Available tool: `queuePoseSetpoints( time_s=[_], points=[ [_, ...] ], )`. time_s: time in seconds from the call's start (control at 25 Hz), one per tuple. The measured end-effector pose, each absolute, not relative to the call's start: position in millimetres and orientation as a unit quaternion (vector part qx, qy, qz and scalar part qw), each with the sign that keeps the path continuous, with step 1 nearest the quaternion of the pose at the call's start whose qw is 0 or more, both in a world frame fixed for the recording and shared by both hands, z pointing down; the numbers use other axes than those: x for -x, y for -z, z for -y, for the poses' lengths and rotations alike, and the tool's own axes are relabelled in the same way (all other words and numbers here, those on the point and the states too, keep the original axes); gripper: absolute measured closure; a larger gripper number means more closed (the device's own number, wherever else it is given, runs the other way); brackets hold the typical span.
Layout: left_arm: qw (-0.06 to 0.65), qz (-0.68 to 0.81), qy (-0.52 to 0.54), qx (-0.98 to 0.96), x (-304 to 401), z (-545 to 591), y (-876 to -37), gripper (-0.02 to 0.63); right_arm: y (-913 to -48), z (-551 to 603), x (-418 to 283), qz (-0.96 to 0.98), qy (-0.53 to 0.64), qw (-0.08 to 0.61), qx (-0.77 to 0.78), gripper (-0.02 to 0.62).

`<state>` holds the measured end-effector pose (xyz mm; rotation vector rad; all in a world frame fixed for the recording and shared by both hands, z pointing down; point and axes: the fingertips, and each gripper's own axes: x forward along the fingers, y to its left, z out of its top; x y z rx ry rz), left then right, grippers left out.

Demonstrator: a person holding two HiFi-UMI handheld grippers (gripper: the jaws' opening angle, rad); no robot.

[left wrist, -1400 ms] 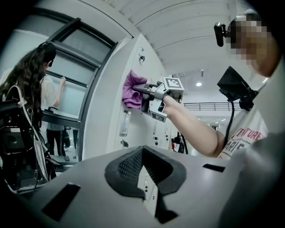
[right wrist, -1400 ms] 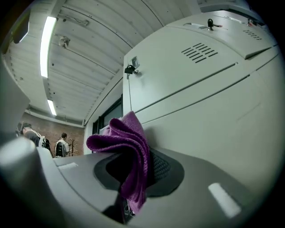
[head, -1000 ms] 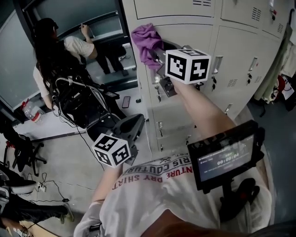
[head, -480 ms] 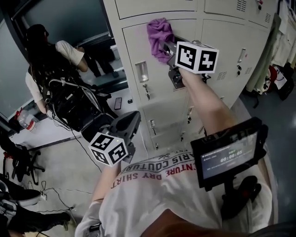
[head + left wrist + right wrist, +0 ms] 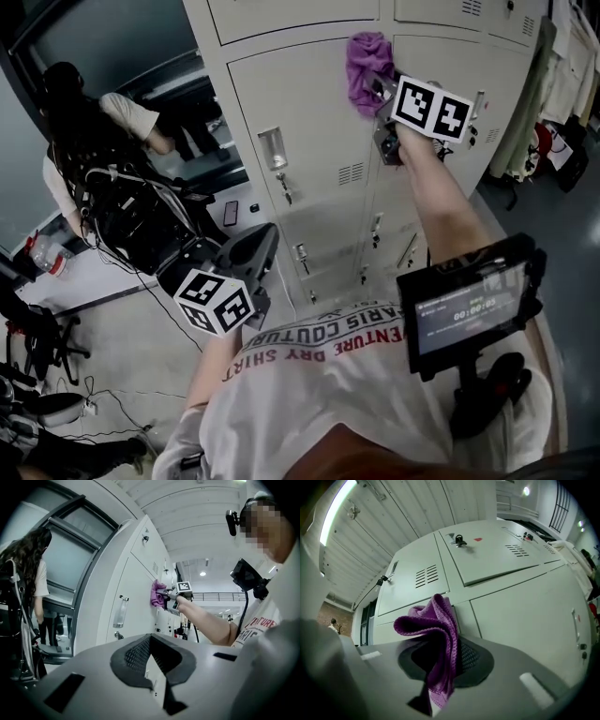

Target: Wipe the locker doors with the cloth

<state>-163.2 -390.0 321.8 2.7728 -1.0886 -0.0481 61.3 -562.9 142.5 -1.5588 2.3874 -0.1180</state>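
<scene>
A crumpled purple cloth is pressed against the pale grey locker doors, near the upper seam between two doors. My right gripper is shut on the cloth at the end of an outstretched arm. In the right gripper view the cloth bunches out of the right gripper in front of a door. My left gripper hangs low, away from the lockers, shut with nothing in it. The left gripper view shows the left gripper and, further off, the cloth on the door.
A person with long dark hair stands at the left beside a cart of black equipment. A small monitor is mounted in front of my chest. Clothes hang at the right. Door latches stick out.
The right gripper has carried the cloth rightwards across the locker face to the seam between two doors. The left gripper stays low and shut.
</scene>
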Motion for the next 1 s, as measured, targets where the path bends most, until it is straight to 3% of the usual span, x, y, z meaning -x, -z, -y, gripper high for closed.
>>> queuePoseSetpoints(
  time_s=[0.48,1.0],
  points=[
    [0.085,0.354,0.015,-0.931,150.7,396.4,-326.2,0.604,-147.3,566.2,-95.5,-0.81,0.036,0.146,0.566,0.529],
    [0.087,0.376,0.02,-0.922,166.1,389.9,-322.9,0.604,-132.8,534.3,-54.1,-0.837,0.002,0.159,0.524,0.528]
  ],
)
